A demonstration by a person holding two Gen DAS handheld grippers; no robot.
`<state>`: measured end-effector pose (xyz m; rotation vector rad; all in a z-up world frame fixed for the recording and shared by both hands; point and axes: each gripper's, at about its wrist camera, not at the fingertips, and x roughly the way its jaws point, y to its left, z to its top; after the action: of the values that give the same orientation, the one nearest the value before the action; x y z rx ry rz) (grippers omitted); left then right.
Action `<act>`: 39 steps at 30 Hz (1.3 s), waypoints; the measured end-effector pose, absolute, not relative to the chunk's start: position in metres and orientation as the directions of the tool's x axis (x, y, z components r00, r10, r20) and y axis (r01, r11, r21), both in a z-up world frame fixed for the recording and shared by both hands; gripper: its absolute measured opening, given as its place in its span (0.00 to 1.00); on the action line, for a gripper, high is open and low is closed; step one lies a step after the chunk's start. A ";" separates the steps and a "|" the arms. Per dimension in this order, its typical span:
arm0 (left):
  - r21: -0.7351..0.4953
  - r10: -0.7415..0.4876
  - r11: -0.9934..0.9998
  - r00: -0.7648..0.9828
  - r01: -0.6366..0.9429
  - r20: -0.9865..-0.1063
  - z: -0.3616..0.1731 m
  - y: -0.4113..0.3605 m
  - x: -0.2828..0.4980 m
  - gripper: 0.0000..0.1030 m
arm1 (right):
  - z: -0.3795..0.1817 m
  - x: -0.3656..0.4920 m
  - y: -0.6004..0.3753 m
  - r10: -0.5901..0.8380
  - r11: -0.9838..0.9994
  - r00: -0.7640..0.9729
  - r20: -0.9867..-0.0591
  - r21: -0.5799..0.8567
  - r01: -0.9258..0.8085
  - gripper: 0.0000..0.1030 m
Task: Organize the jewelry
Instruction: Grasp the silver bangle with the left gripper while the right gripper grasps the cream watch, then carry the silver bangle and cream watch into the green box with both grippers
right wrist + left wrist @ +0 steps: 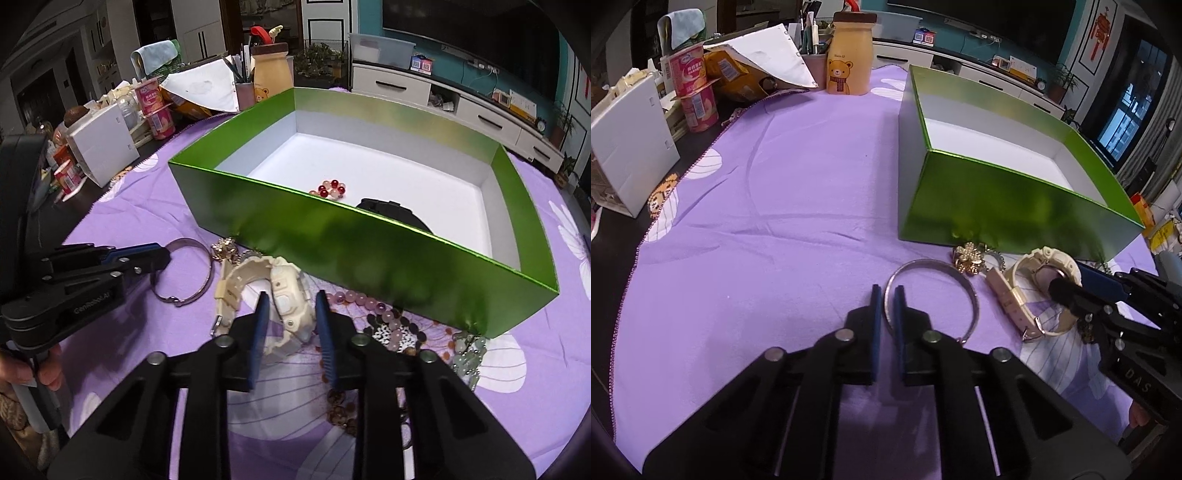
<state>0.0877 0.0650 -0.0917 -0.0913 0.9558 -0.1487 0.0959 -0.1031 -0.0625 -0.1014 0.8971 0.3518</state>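
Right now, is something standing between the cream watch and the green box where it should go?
Only the box's own near wall, which rises right behind the cream watch. The right gripper has its jaws on either side of the watch, so it must be lifted over that wall. Inside, a red bead bracelet and a black item leave free white floor.

1. An open box (369,251) stands on a cloth (775,221) spread over the tabletop.
2. A bead bracelet (330,189) and a dark watch (391,212) lie inside the box.
3. Before the box's near wall lie, left to right, a bangle (932,295), a flower brooch (968,256), a pale watch (269,291) and bead strands (388,325).
4. A bear bottle (849,55) stands behind the cloth's far edge.
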 end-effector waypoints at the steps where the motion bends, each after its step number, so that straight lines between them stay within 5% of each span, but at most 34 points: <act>1: -0.149 -0.169 0.985 0.568 0.081 -0.805 -0.092 0.066 0.087 0.03 | -0.063 0.096 -0.103 0.256 0.938 0.574 -0.778 0.056 -0.342 0.22; 39: -0.174 -0.191 0.980 0.674 0.094 -0.713 -0.010 0.034 0.042 0.03 | 0.009 0.034 -0.216 0.278 0.961 0.726 -0.630 0.191 -0.202 0.17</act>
<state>0.0416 0.0337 -0.0097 -0.1264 0.8159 -0.1609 0.0345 -0.2162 0.0086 0.1115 0.7116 0.2651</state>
